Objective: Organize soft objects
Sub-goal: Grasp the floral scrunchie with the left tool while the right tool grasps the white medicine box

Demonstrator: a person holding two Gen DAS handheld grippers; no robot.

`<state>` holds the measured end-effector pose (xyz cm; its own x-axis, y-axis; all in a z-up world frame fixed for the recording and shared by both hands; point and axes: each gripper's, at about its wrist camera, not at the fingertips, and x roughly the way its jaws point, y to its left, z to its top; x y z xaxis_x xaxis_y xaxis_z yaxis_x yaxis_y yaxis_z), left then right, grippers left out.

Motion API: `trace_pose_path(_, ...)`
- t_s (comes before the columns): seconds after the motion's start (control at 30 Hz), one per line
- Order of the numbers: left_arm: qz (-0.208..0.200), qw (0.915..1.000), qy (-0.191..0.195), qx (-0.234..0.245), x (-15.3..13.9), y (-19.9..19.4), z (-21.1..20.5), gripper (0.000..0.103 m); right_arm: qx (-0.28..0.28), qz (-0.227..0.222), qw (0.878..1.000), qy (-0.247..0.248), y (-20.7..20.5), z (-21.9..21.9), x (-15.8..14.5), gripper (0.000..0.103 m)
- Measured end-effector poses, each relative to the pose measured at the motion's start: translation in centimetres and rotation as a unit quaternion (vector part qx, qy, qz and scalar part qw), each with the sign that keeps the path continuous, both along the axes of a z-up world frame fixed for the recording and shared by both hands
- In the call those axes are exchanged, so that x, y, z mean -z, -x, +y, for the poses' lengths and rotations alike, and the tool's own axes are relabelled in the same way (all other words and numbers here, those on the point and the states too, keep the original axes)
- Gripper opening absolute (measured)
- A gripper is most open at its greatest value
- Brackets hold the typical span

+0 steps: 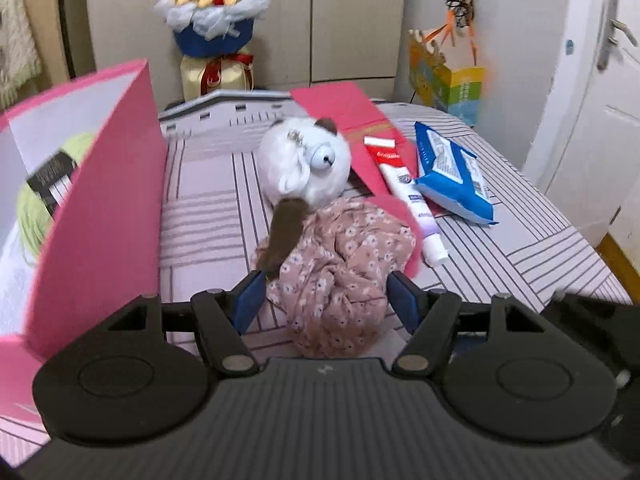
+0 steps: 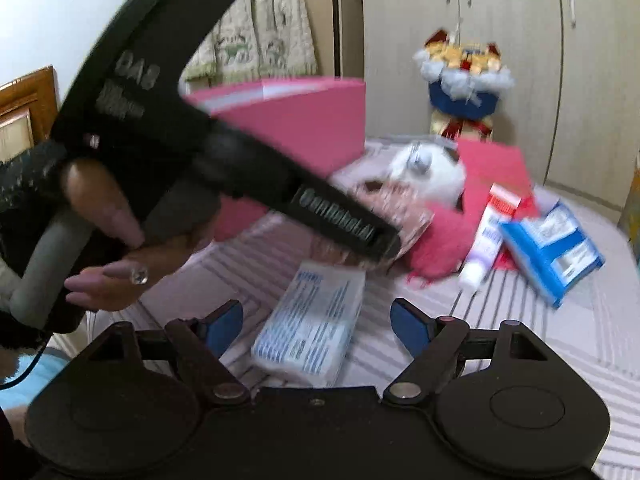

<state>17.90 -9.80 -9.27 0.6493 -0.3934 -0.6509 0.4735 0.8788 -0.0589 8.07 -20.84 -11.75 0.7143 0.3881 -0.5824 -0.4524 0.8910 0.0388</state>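
A crumpled floral pink cloth [image 1: 340,276] lies on the striped bed, between the blue pads of my left gripper [image 1: 326,300]; the jaws stand open around it. A white plush toy [image 1: 304,164] with a brown tail rests just behind the cloth. An open pink box [image 1: 100,208] at the left holds green yarn [image 1: 36,208]. In the right wrist view my right gripper [image 2: 318,320] is open above a white-and-blue packet [image 2: 312,328]. A pink fluffy piece [image 2: 436,240] lies beside the cloth [image 2: 400,204].
A toothpaste tube [image 1: 408,196] and a blue wipes pack [image 1: 452,176] lie on a red sheet [image 1: 344,108] to the right. A bouquet [image 1: 212,8] and a gift bag [image 1: 448,80] stand behind the bed. A hand [image 2: 120,248] holds the left gripper's handle.
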Motion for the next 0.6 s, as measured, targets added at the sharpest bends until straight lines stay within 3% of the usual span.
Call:
trace_pose_path(0.07,0.020,0.9997,0.012,-0.005,0.5,-0.4,0.1,0.066,0.003,-0.011,1.000,-0.002,0.2,-0.1,0.3,0.073)
trace_pose_path(0.1,0.033,0.9994,0.013,-0.002,0.7,-0.6,0.1,0.063,0.001,-0.013,1.000,-0.004,0.3,-0.1,0.2,0.063)
trace_pose_path(0.13,0.037,0.9993,0.009,0.002,0.9,-0.6,0.1,0.058,-0.003,-0.018,1.000,-0.006,0.5,-0.2,0.2,0.056)
trace_pose_path(0.17,0.031,0.9995,0.010,-0.005,1.0,-0.4,0.2,0.045,-0.004,-0.023,1.000,-0.002,0.7,-0.2,0.2,0.048)
trace_pose_path(0.2,0.030,0.9994,0.012,-0.017,1.0,-0.3,0.3,0.040,-0.004,-0.030,1.000,0.002,1.0,-0.2,0.2,0.045)
trace_pose_path(0.27,0.032,0.9987,0.029,-0.027,1.1,-0.3,0.8,0.031,-0.002,-0.041,0.999,0.005,1.6,-0.4,0.4,0.045)
trace_pose_path(0.33,0.031,0.9981,0.043,-0.033,1.3,-0.2,1.1,0.029,0.009,-0.045,0.999,0.003,2.1,-0.8,0.5,0.045)
trace_pose_path(0.53,0.007,0.9972,0.052,-0.053,1.8,0.2,0.8,0.031,0.048,-0.053,0.997,-0.024,2.9,-1.7,1.0,0.045)
trace_pose_path(0.6,-0.002,0.9963,0.058,-0.063,1.9,0.5,0.8,0.027,0.061,-0.057,0.996,-0.024,3.1,-1.4,1.0,0.044)
